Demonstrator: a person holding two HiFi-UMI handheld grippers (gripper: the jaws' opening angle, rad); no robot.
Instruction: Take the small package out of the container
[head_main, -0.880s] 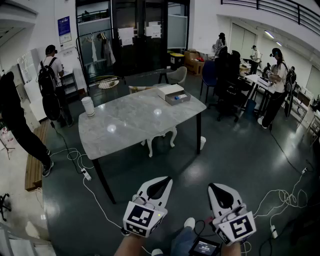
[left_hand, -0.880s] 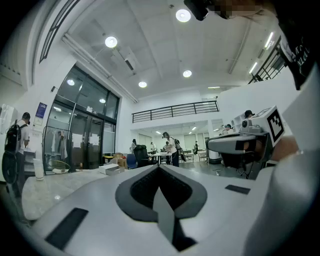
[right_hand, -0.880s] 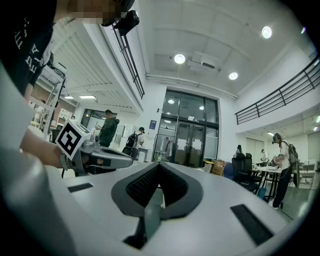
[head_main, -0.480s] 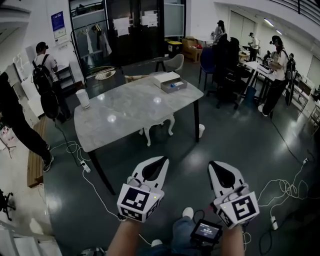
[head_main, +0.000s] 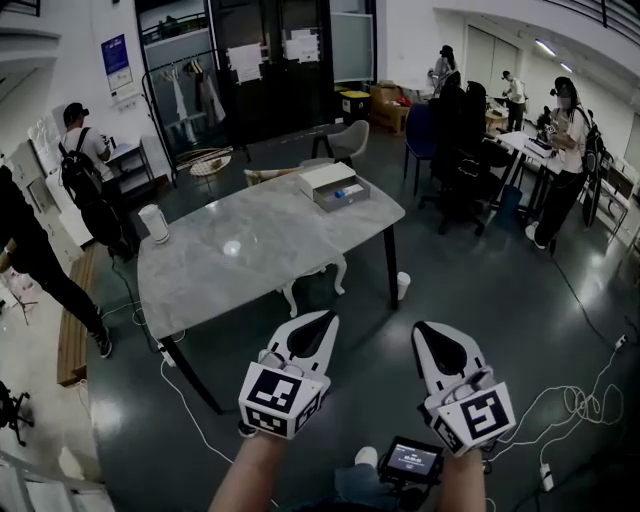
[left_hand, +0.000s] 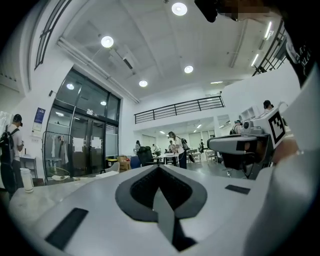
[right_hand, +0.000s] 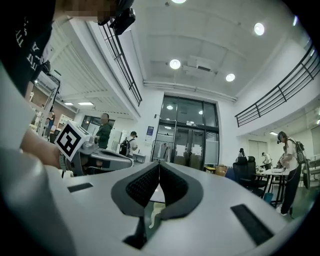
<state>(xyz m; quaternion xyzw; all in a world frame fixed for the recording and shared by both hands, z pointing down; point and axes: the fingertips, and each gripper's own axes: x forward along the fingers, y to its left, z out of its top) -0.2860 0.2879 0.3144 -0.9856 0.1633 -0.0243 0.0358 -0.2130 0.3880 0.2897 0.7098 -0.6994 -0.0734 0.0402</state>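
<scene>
On the far right corner of the grey marble table (head_main: 250, 255) stands an open grey container (head_main: 340, 186). A small white package with a blue patch (head_main: 347, 191) lies inside it. Both grippers hang low in front of me, well short of the table and over the dark floor. The left gripper (head_main: 323, 318) is shut with nothing between its jaws, and its own view shows the jaws (left_hand: 159, 168) pressed together. My right gripper (head_main: 423, 329) is likewise shut and empty, tips meeting (right_hand: 159, 164) in its own view. Each gripper view shows the other gripper beside it.
A white cup (head_main: 152, 223) stands at the table's left end. A paper cup (head_main: 402, 286) sits on the floor by the table's right leg. Cables (head_main: 575, 405) trail across the floor on both sides. A person (head_main: 40, 265) stands at left; others work at desks (head_main: 530, 150) at right.
The head view has drawn closer to the table, which now sits lower and further left. Both grippers stayed shut and rose slightly in the view.
</scene>
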